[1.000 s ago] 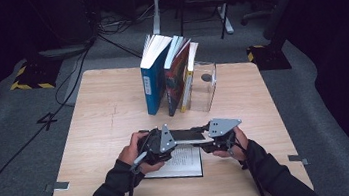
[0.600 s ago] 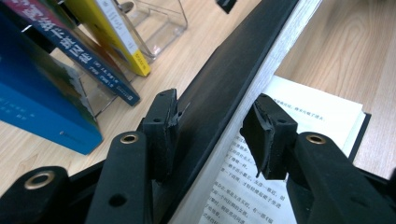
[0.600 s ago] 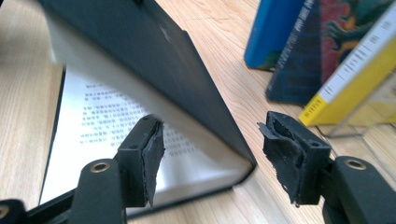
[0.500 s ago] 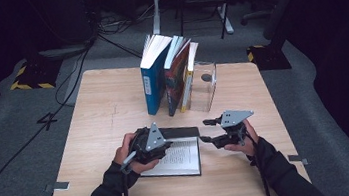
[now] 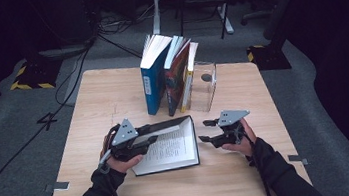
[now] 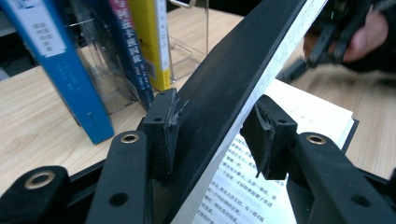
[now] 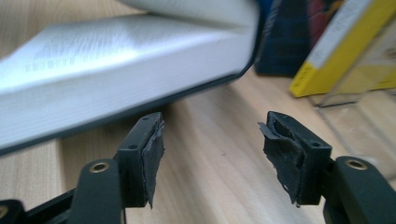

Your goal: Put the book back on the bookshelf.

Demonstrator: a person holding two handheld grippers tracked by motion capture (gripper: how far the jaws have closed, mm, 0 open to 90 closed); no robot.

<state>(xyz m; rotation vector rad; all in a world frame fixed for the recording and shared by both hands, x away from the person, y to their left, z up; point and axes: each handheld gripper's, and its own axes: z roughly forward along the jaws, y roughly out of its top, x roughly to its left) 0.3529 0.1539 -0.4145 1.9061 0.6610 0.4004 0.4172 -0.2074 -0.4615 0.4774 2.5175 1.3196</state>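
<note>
The open book [image 5: 171, 146] has a black cover and white pages with dark print. On the far side stand a blue book [image 5: 152, 83], a yellow book [image 5: 188, 78], and between them one that seems dark blue and red [image 5: 176, 77]. The table [image 5: 97, 102] is light wood grain.

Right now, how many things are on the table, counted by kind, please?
Standing books: 3 (blue book, dark book, yellow book)
Open book: 1, its cover clamped by the left gripper
Clear bookend: 1
Total: 5

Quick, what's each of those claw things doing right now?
Left gripper: shut on the black book cover, lifting it.
Right gripper: open, holding nothing, beside the book.
</note>
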